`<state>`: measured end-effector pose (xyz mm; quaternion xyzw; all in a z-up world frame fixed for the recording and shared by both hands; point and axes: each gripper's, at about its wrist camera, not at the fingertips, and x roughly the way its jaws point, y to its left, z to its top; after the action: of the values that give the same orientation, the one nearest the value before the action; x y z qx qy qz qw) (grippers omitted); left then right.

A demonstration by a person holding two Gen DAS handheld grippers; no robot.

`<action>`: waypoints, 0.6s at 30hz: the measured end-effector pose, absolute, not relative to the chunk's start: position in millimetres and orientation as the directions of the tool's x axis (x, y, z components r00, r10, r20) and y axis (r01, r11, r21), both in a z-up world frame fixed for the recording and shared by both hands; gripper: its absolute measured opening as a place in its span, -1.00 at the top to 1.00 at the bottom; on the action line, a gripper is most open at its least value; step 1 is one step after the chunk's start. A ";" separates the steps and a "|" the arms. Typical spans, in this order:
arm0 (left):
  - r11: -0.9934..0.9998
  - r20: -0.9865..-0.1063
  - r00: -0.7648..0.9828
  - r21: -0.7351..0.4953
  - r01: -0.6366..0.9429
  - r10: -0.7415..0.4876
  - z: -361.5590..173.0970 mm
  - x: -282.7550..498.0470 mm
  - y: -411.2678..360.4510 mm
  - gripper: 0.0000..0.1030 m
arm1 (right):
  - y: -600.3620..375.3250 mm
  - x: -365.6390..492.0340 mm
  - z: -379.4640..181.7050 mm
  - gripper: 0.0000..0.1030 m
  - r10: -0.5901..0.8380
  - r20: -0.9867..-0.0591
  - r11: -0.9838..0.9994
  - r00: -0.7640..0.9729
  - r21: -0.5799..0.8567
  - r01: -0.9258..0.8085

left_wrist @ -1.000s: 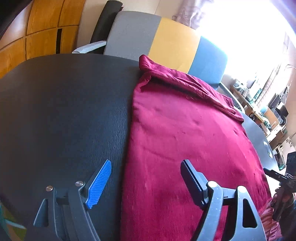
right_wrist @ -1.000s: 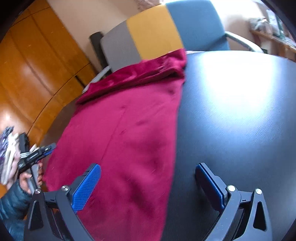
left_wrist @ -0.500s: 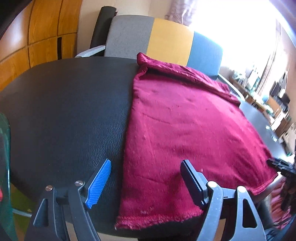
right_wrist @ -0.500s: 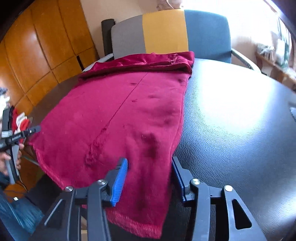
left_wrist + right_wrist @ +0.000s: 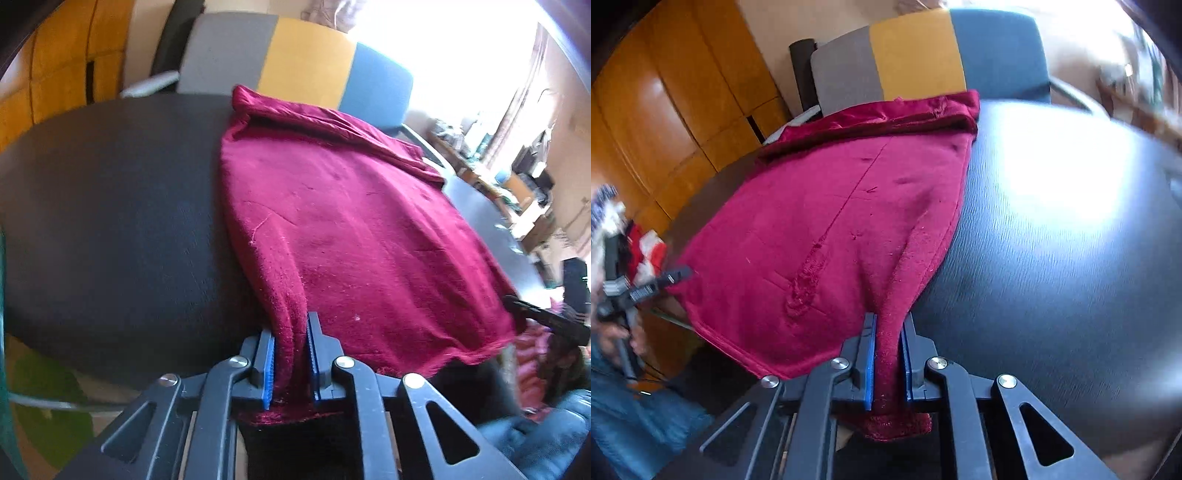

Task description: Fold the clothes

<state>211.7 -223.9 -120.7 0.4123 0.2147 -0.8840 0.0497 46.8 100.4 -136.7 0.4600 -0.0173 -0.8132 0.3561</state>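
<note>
The red cloth (image 5: 354,221) lay spread on the black worktop (image 5: 110,221), its far end bunched near the chair (image 5: 295,62). The left gripper (image 5: 290,360) and right gripper (image 5: 888,363) each had jaws closed on a near corner of the cloth.

1. Cloth (image 5: 351,229): crimson, soft, fuzzy and matt.
2. Worktop (image 5: 1052,240): black, fine-grained, slightly shiny.
3. Cabinet (image 5: 665,110): glossy orange wood.
4. Chair (image 5: 306,55): matt woven fabric.
</note>
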 end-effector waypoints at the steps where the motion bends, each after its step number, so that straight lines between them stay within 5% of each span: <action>1: -0.891 -0.739 -0.661 -0.382 0.245 0.135 -117.5 216.8 -225.4 0.75 | 103.9 48.9 -135.2 0.78 -0.617 -0.726 -0.734 -0.304 0.392 0.555; 7: -0.789 -0.575 -0.759 -0.599 0.137 0.305 -77.3 229.7 -252.1 0.75 | 113.1 50.2 -112.7 0.79 -0.735 -0.630 -0.647 -0.250 0.542 0.536; 18: -0.711 -0.387 -0.869 -0.701 0.059 0.309 -31.4 136.4 -302.0 0.75 | 68.9 -25.9 -56.4 0.79 -0.817 -0.494 -0.563 -0.298 0.572 0.596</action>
<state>136.4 -302.0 -31.4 0.2467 0.3737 -0.8914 -0.0701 -25.9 68.9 -56.4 0.3905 -0.1413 -0.7932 0.4453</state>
